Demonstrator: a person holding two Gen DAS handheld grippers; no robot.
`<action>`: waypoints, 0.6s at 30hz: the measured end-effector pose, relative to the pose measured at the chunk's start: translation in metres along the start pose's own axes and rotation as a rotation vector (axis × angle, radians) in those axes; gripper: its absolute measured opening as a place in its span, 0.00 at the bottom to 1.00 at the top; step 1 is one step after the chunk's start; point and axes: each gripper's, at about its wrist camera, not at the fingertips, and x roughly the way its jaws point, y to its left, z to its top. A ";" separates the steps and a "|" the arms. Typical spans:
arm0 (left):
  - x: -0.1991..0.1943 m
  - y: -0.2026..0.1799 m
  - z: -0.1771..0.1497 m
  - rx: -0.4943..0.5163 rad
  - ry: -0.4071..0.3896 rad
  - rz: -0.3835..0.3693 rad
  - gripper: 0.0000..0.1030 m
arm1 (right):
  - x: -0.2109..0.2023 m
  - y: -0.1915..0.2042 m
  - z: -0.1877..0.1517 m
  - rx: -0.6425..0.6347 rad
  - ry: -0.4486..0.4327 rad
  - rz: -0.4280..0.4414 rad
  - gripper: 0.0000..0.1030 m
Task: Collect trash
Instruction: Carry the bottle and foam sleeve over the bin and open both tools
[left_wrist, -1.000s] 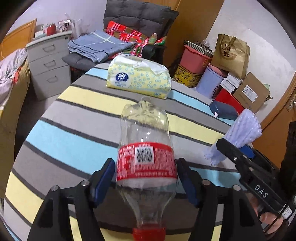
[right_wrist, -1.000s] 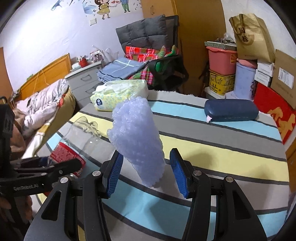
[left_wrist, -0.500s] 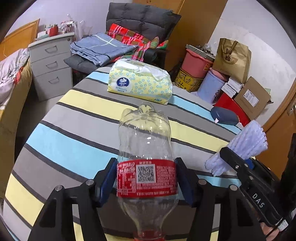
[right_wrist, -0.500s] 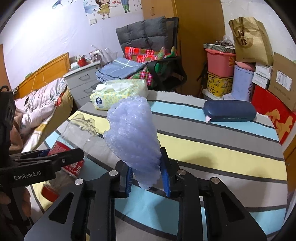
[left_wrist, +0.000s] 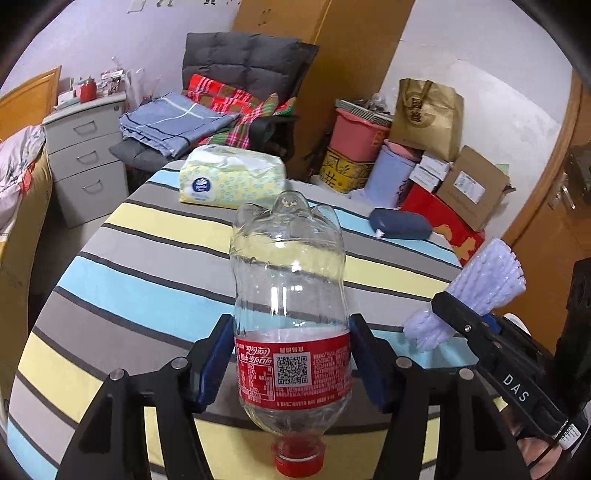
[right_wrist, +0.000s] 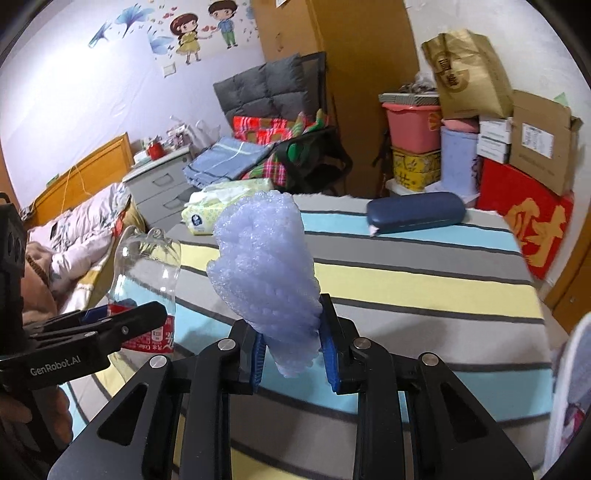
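My left gripper (left_wrist: 291, 363) is shut on an empty clear plastic bottle (left_wrist: 290, 295) with a red label, cap toward the camera, held above the striped table (left_wrist: 147, 266). The bottle also shows at the left of the right wrist view (right_wrist: 147, 273). My right gripper (right_wrist: 293, 349) is shut on a crumpled pale purple foam wrap (right_wrist: 267, 273), lifted off the table. In the left wrist view the wrap (left_wrist: 480, 291) and the right gripper (left_wrist: 465, 325) are at the right.
A yellow tissue pack (left_wrist: 231, 179) lies at the table's far edge and a dark blue glasses case (left_wrist: 400, 223) at its far right. Behind are a chair with folded cloths (left_wrist: 207, 114), drawers (left_wrist: 85, 147), and stacked boxes and bins (left_wrist: 424, 155).
My right gripper has closed on the foam wrap and raised it. My left gripper has lifted the bottle higher off the table.
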 end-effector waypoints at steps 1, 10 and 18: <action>-0.004 -0.004 -0.002 0.007 -0.005 -0.002 0.60 | -0.006 -0.002 -0.001 0.006 -0.013 -0.005 0.26; -0.037 -0.049 -0.017 0.072 -0.033 -0.041 0.60 | -0.042 -0.019 -0.008 0.047 -0.056 -0.049 0.26; -0.051 -0.108 -0.030 0.140 -0.047 -0.095 0.60 | -0.074 -0.047 -0.018 0.092 -0.092 -0.115 0.26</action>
